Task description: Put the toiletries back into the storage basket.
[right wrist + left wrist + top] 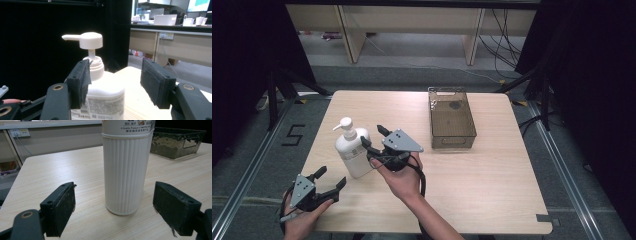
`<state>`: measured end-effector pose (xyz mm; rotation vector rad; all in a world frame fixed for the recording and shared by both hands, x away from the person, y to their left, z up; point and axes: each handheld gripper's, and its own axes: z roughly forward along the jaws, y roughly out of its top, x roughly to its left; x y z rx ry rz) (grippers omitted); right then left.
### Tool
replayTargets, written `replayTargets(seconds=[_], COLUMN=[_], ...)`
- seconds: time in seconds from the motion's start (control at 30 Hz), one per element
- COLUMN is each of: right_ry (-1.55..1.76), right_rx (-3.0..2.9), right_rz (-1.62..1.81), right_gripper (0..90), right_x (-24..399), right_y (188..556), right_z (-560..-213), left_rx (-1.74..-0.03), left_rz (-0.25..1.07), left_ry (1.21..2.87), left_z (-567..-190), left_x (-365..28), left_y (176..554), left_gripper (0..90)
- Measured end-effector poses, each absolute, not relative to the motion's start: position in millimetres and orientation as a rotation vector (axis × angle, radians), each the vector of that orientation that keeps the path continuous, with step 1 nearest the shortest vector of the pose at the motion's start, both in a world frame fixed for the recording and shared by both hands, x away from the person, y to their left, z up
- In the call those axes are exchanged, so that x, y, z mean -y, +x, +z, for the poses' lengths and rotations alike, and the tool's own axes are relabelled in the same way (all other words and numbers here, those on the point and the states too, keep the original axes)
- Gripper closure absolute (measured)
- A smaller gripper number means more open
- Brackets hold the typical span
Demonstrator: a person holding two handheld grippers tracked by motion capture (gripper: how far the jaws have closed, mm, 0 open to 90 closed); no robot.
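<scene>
The white pump bottle [352, 150] stands on the table [482, 175], near its left edge. R gripper [374, 142] is open right by it, not grabbing. L gripper [332, 181] is open too, a bit away.

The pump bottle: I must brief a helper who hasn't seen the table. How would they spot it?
On the wooden table, look left, away from the dark bin. The pump bottle stands upright there: white, ribbed, with a spout on top.
</scene>
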<state>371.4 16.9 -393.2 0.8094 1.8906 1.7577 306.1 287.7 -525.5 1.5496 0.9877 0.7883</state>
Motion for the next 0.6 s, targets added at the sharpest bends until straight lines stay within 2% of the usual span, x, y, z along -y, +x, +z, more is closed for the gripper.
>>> replayTargets(seconds=[0.6], right_ry=[0.790], right_rx=[-1.959], right_rz=[1.734], right_gripper=[42.5], right_x=[-54.5], right_y=[387.4], right_z=[-389.7], left_rx=[-0.978], left_rz=[0.791], left_ry=[1.534], left_z=[-526.4], left_x=[-287.4], left_y=[307.0], left_gripper=[18.0])
